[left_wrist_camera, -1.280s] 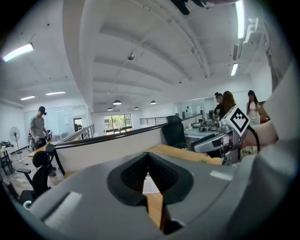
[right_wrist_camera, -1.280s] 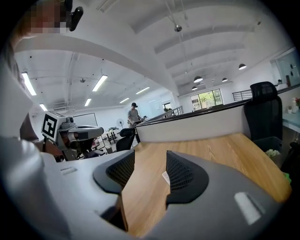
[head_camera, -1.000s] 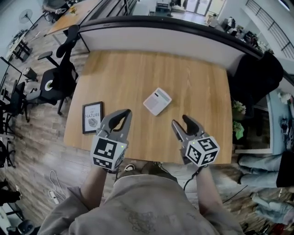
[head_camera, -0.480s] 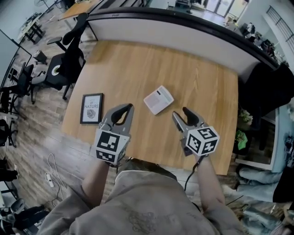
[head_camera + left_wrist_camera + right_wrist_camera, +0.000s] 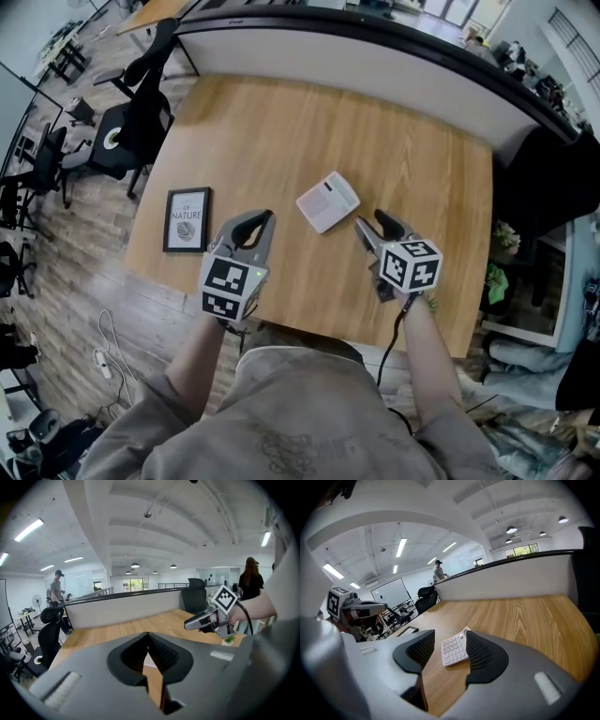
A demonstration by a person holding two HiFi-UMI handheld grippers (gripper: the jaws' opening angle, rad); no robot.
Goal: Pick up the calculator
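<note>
We observe a wooden table [image 5: 412, 169] with a white calculator [image 5: 327, 202] lying flat near its middle, a little toward the near edge and turned diagonally to the table's edges. In the right gripper view the calculator [image 5: 455, 648] faces key side up and appears in the gap between the two jaws, resting on the table surface just beyond the tips. We see no contact between jaw and calculator in either view. The right gripper [image 5: 369, 221] is held over the table between the calculator and the near edge, with its tips just beside the calculator's near right corner. Its jaws stand released and well apart, and its ribbed pads [image 5: 480, 654] grasp nothing. The left gripper [image 5: 267, 217] is held over the near edge, left of the calculator and apart from it. In the left gripper view its jaws are clenched, tip against tip [image 5: 148, 637], with nothing between them (only bare wood shows through the gap below the tips). Each gripper carries a marker cube at its rear, the left one [image 5: 228, 287] and the right one [image 5: 412, 265] both lying over the near edge. A black picture frame [image 5: 187, 219] lies flat beside the left edge, toward the near left corner, well apart from the calculator. A low partition wall [image 5: 356, 66] runs along the far edge. A black office chair [image 5: 131, 131] stands on the floor beyond the far left corner.
</note>
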